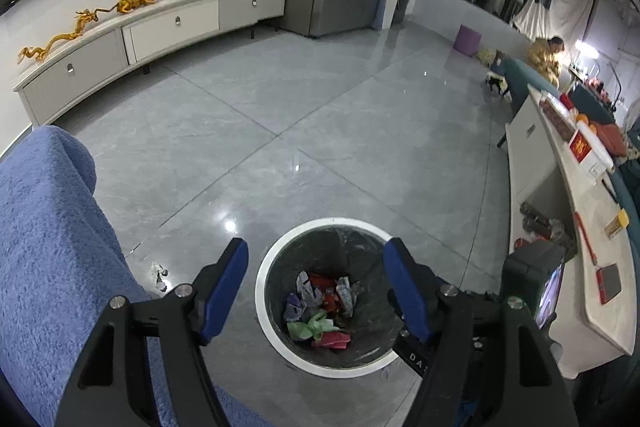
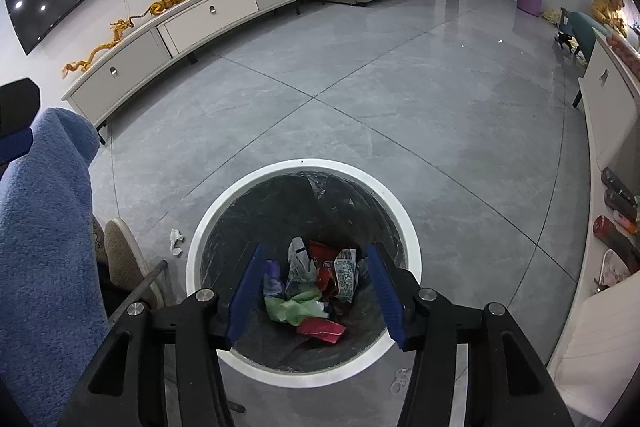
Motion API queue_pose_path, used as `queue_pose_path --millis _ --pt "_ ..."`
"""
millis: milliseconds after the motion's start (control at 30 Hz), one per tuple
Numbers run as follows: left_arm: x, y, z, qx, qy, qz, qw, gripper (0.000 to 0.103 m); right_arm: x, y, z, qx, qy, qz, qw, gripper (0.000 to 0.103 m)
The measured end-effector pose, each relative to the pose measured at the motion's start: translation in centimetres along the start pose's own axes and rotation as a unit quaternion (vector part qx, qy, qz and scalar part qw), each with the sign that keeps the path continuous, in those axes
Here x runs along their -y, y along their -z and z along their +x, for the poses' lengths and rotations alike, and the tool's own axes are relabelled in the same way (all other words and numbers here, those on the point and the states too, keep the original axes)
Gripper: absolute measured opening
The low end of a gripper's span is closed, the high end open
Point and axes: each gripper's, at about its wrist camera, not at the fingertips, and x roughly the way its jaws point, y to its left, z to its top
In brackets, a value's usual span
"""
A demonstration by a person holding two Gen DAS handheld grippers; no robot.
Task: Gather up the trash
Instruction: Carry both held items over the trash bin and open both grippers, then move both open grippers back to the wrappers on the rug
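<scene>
A: Where is the trash?

B: Wrappers (image 2: 316,291) lie deep in the bin (image 2: 404,223), under both claws. A small white scrap (image 2: 175,241) sits on the floor just beside it.

A: Are the claws holding anything?

B: No. The left claw (image 1: 316,291) and right claw (image 2: 314,295) both gape wide.

A: What is hard to see?

B: A blue cloth (image 1: 48,247) hides the left side. The black liner makes the bin's bottom dim.

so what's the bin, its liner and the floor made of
Bin: smooth white rim, probably plastic.
Liner: thin dark plastic film, wrinkled with glossy creases.
Floor: polished grey tile, looks like marble-patterned ceramic or stone; grout lines and lamp reflections show.
</scene>
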Motion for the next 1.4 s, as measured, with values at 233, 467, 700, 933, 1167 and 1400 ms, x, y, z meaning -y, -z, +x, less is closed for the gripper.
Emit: queue_pose_path --millis 233,467,700,933,1167,1400 --pt "-1.1 0.7 -5.4 0.041 -0.011 0.002 0.9991 0.069 -1.3 -0.9 -3.8 0.034 -0.003 -0.001 0.999 0.053" --pt "-4.1 1.4 -12.4 0.087 -0.038 -0.012 0.9954 0.069 -5.0 -2.4 -10.6 0.106 -0.013 -0.037 0.994 0.056" --pt "-8.9 4.2 -19.7 0.138 -0.082 -0.034 0.9865 0.069 -10.7 -2.5 -15.9 0.158 -0.043 -0.095 0.982 0.059" --pt "-14.3 8.6 -25.6 0.170 -0.151 -0.052 0.9723 0.069 -16.3 -1.7 -19.8 0.189 -0.087 -0.153 0.966 0.062" --pt "-21.2 13.4 -29.0 0.167 -0.205 -0.103 0.9589 0.069 -20.9 -0.4 -21.1 0.193 -0.127 -0.200 0.952 0.065" --pt "-27.4 16.1 -28.1 0.134 -0.197 -0.178 0.9548 0.069 -25.1 1.4 -19.2 0.162 -0.171 -0.241 0.941 0.071"
